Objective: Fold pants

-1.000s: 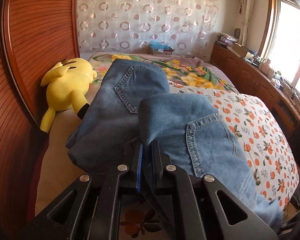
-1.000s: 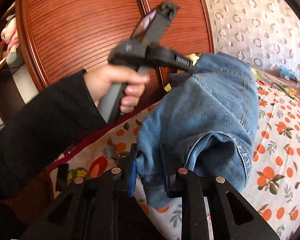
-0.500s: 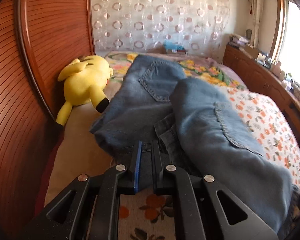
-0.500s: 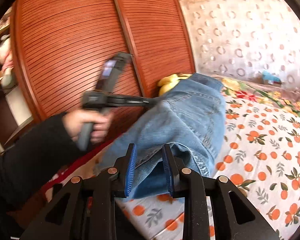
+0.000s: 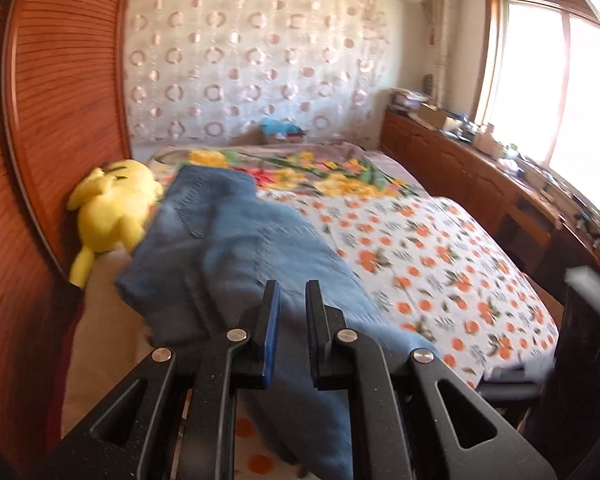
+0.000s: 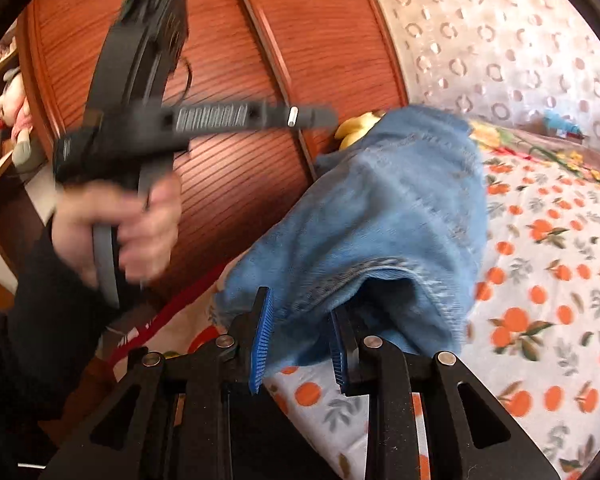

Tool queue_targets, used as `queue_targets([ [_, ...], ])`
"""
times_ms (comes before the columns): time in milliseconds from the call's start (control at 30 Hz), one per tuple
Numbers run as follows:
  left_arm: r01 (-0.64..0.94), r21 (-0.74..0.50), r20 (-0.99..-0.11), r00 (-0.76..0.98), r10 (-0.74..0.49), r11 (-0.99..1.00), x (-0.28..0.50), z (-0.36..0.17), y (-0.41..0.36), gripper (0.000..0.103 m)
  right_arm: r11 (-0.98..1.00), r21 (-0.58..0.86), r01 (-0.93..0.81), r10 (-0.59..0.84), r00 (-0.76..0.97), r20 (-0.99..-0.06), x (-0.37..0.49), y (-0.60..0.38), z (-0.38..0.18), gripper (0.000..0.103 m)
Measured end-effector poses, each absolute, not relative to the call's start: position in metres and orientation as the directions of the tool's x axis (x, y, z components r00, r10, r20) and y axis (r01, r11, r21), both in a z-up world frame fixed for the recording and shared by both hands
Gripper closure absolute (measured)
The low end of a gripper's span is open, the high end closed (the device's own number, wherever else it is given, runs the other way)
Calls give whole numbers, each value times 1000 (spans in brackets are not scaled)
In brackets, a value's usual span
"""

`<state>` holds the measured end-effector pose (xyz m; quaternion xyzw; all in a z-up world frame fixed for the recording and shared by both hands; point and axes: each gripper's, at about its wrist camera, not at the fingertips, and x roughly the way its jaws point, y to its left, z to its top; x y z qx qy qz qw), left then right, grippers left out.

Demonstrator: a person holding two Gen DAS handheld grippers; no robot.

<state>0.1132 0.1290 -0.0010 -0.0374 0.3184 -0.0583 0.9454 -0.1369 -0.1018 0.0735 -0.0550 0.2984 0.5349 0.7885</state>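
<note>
Nowhere legible writing, jeans (image 6: pixel 396 216) pinched in right gripper (image 6: pixel 300 336), orange-print bedsheet (image 6: pixel 548 280)

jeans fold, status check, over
Left tool just opened, clear of jeans. Right tool holds jeans edge. Yellow plush beside jeans, touching.

yellow plush toy (image 5: pixel 112 208), floral bedspread (image 5: pixel 440 248), wooden wardrobe (image 5: pixel 60 92)

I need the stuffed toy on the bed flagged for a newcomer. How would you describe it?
Start at the wooden slatted wardrobe along the bed's left side. Against it, beside the blue jeans, lies the plush toy. It is the only bright yellow thing, with black-tipped ears.
</note>
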Motion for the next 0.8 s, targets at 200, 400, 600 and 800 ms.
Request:
queue_targets([
  [200,95,-75,-656,745,-121,993,107,-35,112,90,500,173,-849,788,364,-497,-134,-136,91,76],
  [400,23,-57,-703,709,-57,998,104,-65,130,90,565,109,-818,746,449,-492,-133,-144,100,76],
  [600,-26,-87,-709,704,-44,996,91,-68,146,90,557,104,-824,719,416,-557,-130,-101,84,76],
  [800,-8,-131,-651,754,-80,991,83,-38,141,85,520,105,-847,725,374,-579,-153,-75,73,74],
])
